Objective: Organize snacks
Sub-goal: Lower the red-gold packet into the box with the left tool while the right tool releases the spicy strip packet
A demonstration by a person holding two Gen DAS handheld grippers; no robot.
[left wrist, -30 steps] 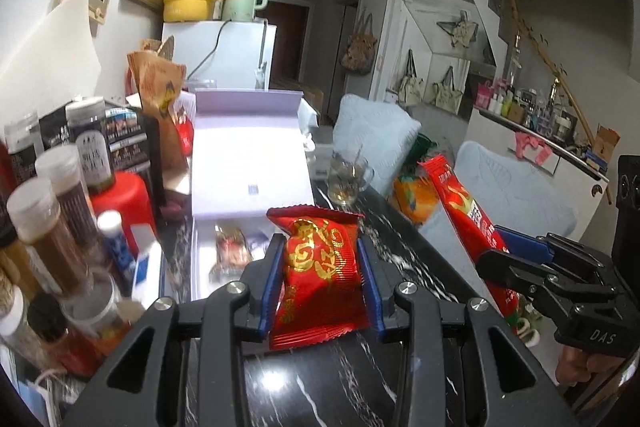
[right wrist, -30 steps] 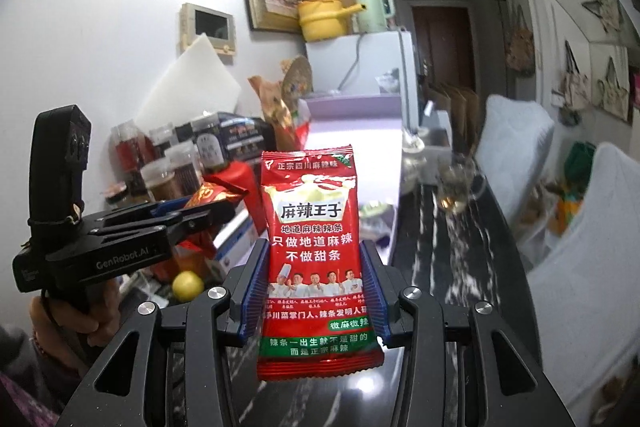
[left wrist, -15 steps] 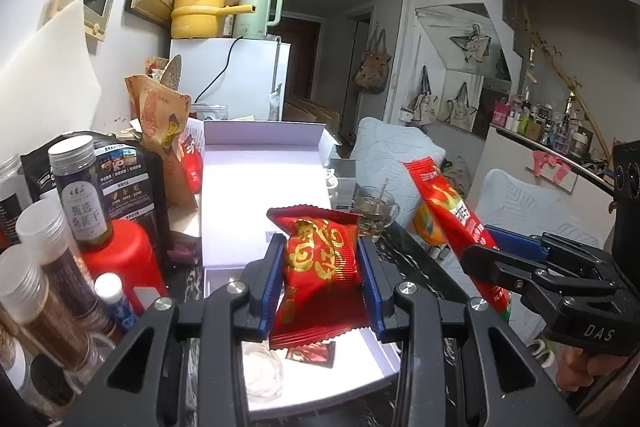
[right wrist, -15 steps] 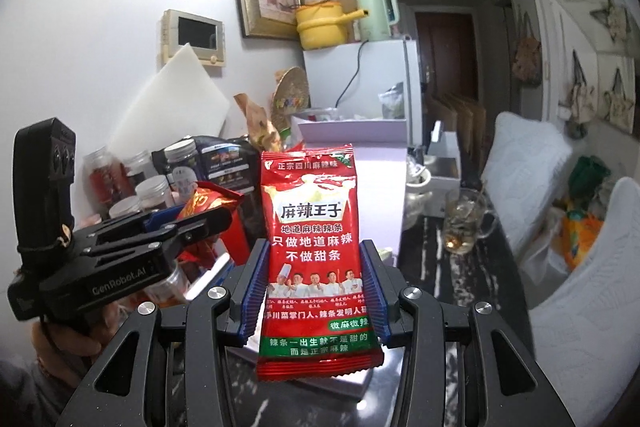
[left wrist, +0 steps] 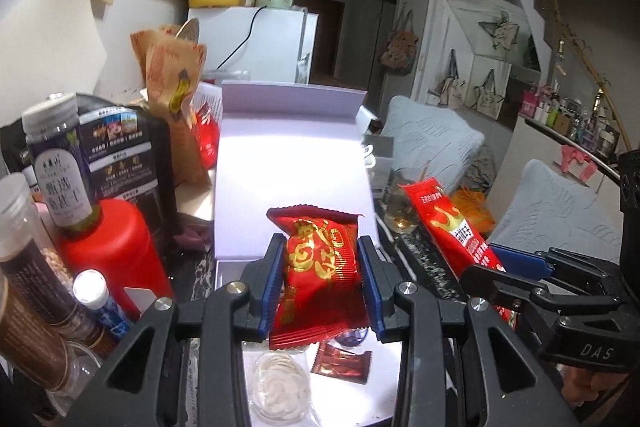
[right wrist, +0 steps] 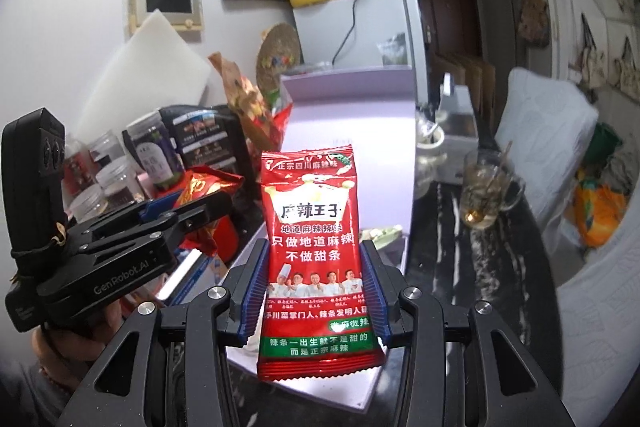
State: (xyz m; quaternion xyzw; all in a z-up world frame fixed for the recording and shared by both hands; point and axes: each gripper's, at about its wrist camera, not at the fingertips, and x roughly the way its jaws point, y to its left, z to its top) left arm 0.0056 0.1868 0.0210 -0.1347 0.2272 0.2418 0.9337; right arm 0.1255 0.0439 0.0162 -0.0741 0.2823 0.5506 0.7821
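Gripping a small red foil snack packet with gold print (left wrist: 320, 275), the left gripper (left wrist: 322, 281) has its blue-padded jaws clamped on the packet's two sides, holding it upright in the air above the open pale lavender cardboard box (left wrist: 292, 163) on the dark marbled table (left wrist: 424, 259). Down in the box's tray, below the packet, lie a round white pastry in clear wrap (left wrist: 280, 387) and a flat dark red sachet (left wrist: 342, 367). The right gripper (right wrist: 316, 287) is likewise closed on a tall red snack pouch printed with white Chinese characters and a green bottom band (right wrist: 316, 259), held upright (its printed face turned to the camera) over the near right part of the same box. In the left wrist view that pouch (left wrist: 452, 227) shows tilted, just right of the box. Left of the box stand a red plastic bottle (left wrist: 108, 251), clear spice jars with grey lids (left wrist: 56, 143) and a brown paper bag (left wrist: 172, 83). A glass mug with a spoon (right wrist: 488, 195) sits on the table to the right.
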